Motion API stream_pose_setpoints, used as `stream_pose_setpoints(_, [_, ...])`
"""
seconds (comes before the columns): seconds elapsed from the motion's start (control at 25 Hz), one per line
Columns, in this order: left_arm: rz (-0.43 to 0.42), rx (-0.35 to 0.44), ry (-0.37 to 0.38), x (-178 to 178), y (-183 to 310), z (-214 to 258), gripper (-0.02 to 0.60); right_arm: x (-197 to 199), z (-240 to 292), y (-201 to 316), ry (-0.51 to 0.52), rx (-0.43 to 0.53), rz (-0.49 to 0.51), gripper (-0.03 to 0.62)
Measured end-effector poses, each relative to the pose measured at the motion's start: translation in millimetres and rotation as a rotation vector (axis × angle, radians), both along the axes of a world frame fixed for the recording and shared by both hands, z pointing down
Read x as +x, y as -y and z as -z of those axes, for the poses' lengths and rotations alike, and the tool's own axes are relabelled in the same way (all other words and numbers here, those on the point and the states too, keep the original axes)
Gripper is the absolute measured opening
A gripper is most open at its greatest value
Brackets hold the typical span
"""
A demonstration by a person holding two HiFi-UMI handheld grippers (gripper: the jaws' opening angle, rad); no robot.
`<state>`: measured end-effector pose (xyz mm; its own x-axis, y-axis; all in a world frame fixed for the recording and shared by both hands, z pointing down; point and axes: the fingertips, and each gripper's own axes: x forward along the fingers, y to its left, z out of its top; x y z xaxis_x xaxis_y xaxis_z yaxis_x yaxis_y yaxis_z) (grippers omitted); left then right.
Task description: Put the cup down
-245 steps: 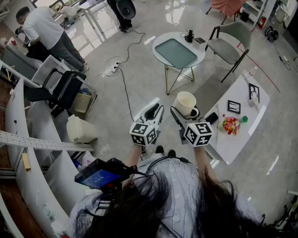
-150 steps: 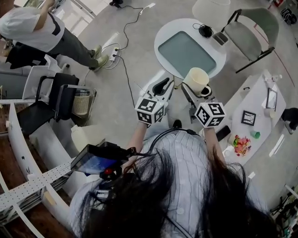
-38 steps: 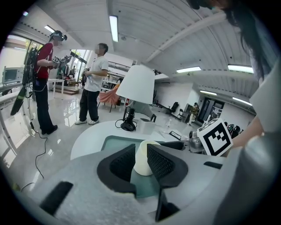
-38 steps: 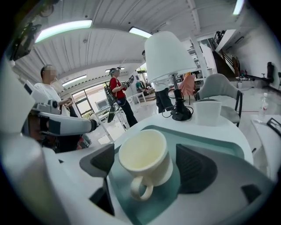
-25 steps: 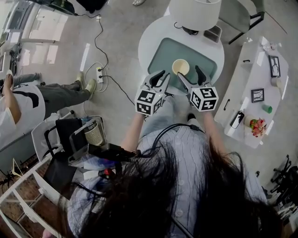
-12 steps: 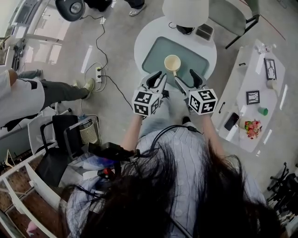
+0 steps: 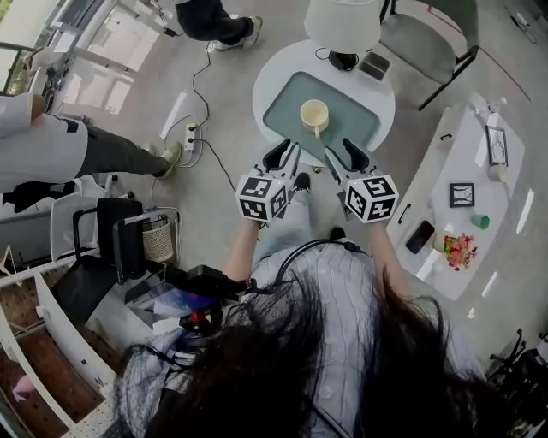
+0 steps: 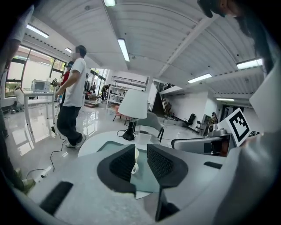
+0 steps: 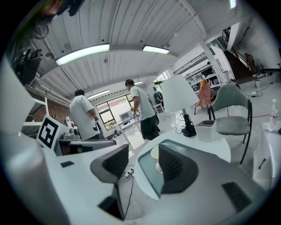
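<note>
Since a second earlier, we had drawn both tools back off the round table (image 7: 267, 92) toward ourselves. The left tool (image 7: 285, 156) sat at about 7 o'clock from the cup (image 7: 314, 114), its jaws a narrow slit apart with nothing in the slit. The cup had been framed by spread jaws. It now stood free and upright on the table's green glass inset (image 7: 347, 128), handle toward 6 o'clock. The right tool (image 7: 342, 156), at about 5 o'clock from the cup, had just been closing its jaws. They stood half spread on empty air, with the cup well beyond them. We judged the cup set down and let go, so the task looked done, with only the retreat left.

Counting left to right, we saw:
- two bystanders, one (image 7: 51, 150) at 9 o'clock of the head view and one (image 7: 214, 17) at 11 o'clock
- two tools
- one cup
- one round table, with one lamp (image 7: 342, 21) at its 12 o'clock edge
- one grey chair (image 7: 419, 36) at 1 o'clock
- one long white table (image 7: 445, 214) at 3 o'clock
</note>
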<state>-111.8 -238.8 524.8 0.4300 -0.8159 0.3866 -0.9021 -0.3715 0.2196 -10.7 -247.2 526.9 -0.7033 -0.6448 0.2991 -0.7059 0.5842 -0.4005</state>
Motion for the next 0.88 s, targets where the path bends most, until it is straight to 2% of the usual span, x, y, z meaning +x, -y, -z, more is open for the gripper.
stream_pose_setpoints(0.24, [0.051,0.037,-0.018,22,-42,11,0.092,17,8,-42,0.003,0.030,0.051,0.188])
stream_pose_setpoints(0.52, [0.085,0.045,-0.019,48,-94,12,0.092,31,13,-84,0.009,0.050,0.113,0.161])
stream_pose_setpoints(0.88, [0.175,0.037,0.019,39,-161,14,0.093,23,14,-124,0.062,0.029,0.160,0.146])
